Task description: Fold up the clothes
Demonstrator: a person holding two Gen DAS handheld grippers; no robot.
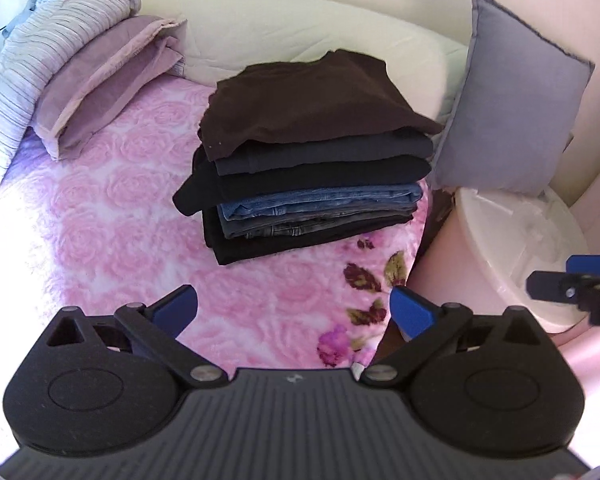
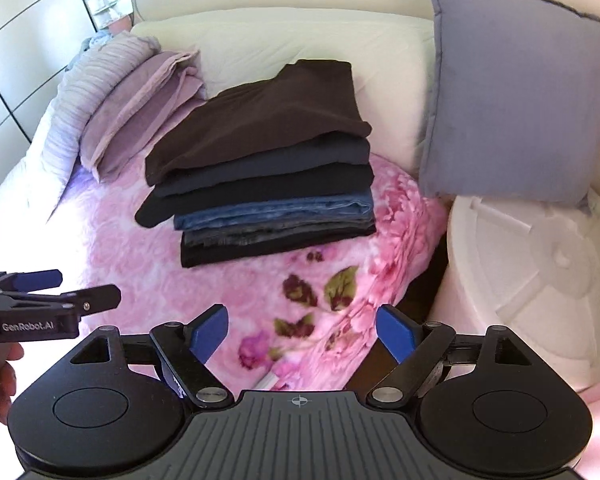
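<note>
A stack of several folded clothes sits on the pink rose-patterned blanket, topped by a dark brown garment, with dark, blue denim and black pieces below. The same stack shows in the right wrist view. My left gripper hangs open above the blanket, short of the stack, nothing between its blue pads. My right gripper is open too, over the blanket's flowered edge, also holding nothing. Each gripper appears at the other view's side: the right gripper and the left gripper.
A grey-blue cushion leans at the right over a white round container. Mauve folded bedding and a striped cover lie at the left. A cream pillow stands behind the stack. A hand holds the left gripper.
</note>
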